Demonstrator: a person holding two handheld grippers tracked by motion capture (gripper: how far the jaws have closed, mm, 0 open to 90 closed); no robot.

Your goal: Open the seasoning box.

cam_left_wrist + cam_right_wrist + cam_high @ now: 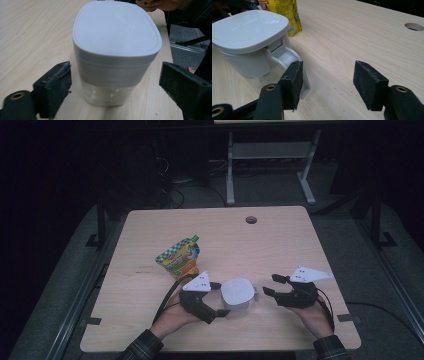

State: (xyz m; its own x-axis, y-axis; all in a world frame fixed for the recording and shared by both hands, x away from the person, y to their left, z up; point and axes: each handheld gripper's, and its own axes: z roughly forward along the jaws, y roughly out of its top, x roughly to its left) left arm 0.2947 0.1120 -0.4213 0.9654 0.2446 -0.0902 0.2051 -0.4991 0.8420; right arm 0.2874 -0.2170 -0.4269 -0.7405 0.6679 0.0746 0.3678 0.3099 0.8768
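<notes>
White container (237, 296) on light wood table (280, 245), L tool (218, 299) open around it, R tool (269, 285) open, dark room

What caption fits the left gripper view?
White-lidded container stands between the open left hand-held gripper jaws.

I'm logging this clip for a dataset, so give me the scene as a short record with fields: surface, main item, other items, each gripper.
surface: light wooden table with a round hole near its far edge
main item: white lidded container, upright, clear lower body, lid shut, latch handle on one side
other item: yellow-green pouch, beyond the container, apart from it
left gripper: open, jaws astride the container, pads not pressing
right gripper: open, nothing between the jaws, one pad beside the latch handle
</notes>
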